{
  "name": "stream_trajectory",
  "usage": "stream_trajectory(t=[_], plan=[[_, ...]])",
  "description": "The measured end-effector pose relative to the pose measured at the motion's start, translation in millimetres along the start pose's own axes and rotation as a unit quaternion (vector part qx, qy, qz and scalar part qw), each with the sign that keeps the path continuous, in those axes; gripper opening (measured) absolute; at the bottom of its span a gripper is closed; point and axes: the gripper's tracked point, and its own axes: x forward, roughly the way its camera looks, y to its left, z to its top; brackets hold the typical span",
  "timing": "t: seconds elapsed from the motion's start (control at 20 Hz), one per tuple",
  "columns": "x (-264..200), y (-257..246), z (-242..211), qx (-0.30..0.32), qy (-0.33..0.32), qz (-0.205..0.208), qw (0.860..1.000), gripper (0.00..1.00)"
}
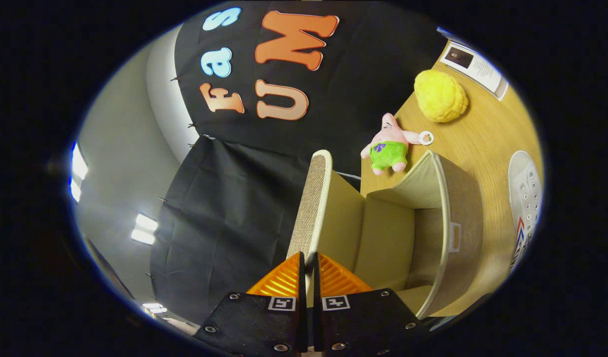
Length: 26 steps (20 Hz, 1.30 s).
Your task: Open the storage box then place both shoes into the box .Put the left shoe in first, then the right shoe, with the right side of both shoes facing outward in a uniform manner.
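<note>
step: opening the box | claw [308, 263]: I have it pinched tight on the lid [311, 208], lifted up from the box [462, 218] (box looks empty) | shoe [524, 208]: on the table [482, 139] beside the box | left: both shoes go in, I think

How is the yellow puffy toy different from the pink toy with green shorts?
The yellow plush is one round lump in a single colour, while the pink star toy has arms, legs and green shorts. The yellow plush looks bulkier; the pink star toy looks slimmer and has a white ring at one arm. Both lie on the wooden table beyond the open storage box, whose lid the fingers pinch.
</note>
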Motion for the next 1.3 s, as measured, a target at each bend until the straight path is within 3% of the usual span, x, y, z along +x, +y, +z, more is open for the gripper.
stream_trajectory(t=[0.5,0.85,0.95,1.0,1.05,1.1,1.2,1.3], plan=[[102,57,-33,-0.105,0.023,-0.050,0.993,0.05],[161,59,-69,-0.153,0.059,-0.081,0.983,0.06],[169,51,-71,-0.175,0.063,-0.094,0.978,0.23],[171,48,-72,-0.180,0.061,-0.098,0.977,0.43],[168,45,-71,-0.184,0.056,-0.104,0.976,0.53],[163,41,-67,-0.187,0.049,-0.112,0.975,0.72],[154,35,-55,-0.198,0.032,-0.131,0.971,0.94],[140,28,-39,-0.211,0.009,-0.148,0.966,0.97]])
